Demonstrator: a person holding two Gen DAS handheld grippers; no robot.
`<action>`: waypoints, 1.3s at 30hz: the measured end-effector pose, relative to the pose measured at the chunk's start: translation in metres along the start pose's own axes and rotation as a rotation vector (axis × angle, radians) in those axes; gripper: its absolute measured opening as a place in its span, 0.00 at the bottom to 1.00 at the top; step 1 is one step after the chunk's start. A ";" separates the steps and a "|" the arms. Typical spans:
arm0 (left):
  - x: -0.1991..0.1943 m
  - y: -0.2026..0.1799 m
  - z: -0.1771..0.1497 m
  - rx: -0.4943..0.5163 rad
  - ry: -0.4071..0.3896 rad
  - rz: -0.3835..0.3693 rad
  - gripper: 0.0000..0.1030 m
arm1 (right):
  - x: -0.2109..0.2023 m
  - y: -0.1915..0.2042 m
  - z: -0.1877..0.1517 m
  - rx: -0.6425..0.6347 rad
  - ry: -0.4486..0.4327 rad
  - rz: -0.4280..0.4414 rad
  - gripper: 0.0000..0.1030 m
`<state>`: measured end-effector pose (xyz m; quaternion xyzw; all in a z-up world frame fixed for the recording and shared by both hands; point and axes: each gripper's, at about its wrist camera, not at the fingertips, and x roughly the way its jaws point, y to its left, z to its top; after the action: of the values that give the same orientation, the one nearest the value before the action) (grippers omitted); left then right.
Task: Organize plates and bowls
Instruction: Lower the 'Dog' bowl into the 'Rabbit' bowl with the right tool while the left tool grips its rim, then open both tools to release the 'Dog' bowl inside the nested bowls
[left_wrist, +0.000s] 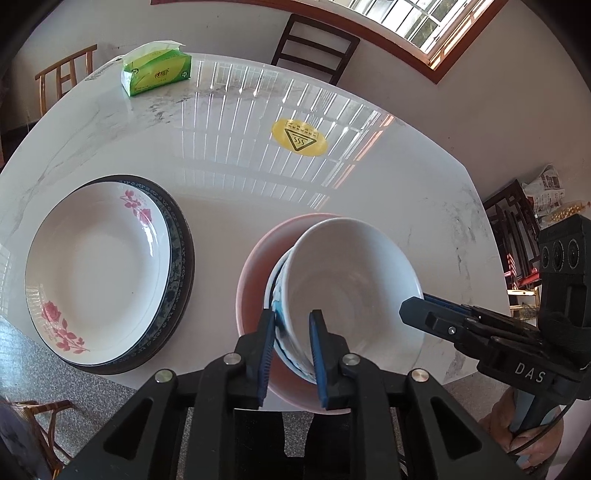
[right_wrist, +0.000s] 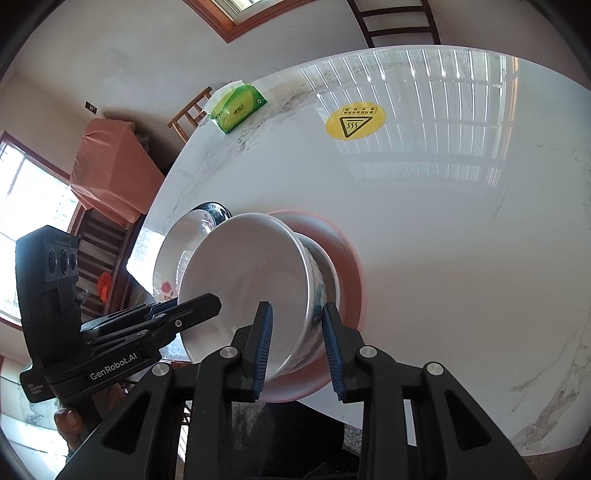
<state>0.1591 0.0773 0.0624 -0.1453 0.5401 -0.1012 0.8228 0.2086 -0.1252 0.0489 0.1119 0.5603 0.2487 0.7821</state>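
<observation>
- Your left hand-held gripper (left_wrist: 291, 325) and right hand-held gripper (right_wrist: 297, 325) straddle the white bowl (left_wrist: 351, 291) rim, pads slack, gripping nothing.
- Bowl sits stacked in pink bowl (left_wrist: 255, 280) just ahead; withdraw straight back, don't nudge.

The table (left_wrist: 229, 173) top looks like glossy white marble. The white bowl (left_wrist: 351, 280) is smooth glazed ceramic. The tissue pack (left_wrist: 157, 72) is shiny plastic.

Bright window glare, fisheye-warped edges
</observation>
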 end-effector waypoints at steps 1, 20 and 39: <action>-0.001 0.000 0.000 0.009 -0.007 -0.001 0.20 | 0.000 0.000 0.000 -0.007 -0.006 -0.004 0.29; -0.022 0.023 -0.009 -0.050 -0.032 -0.034 0.43 | -0.017 -0.026 -0.012 -0.008 -0.044 -0.059 0.31; -0.015 0.049 -0.014 -0.200 0.020 -0.049 0.44 | 0.001 -0.017 -0.012 -0.047 0.017 -0.142 0.31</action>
<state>0.1411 0.1265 0.0527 -0.2387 0.5521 -0.0686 0.7959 0.2022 -0.1399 0.0363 0.0513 0.5674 0.2069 0.7954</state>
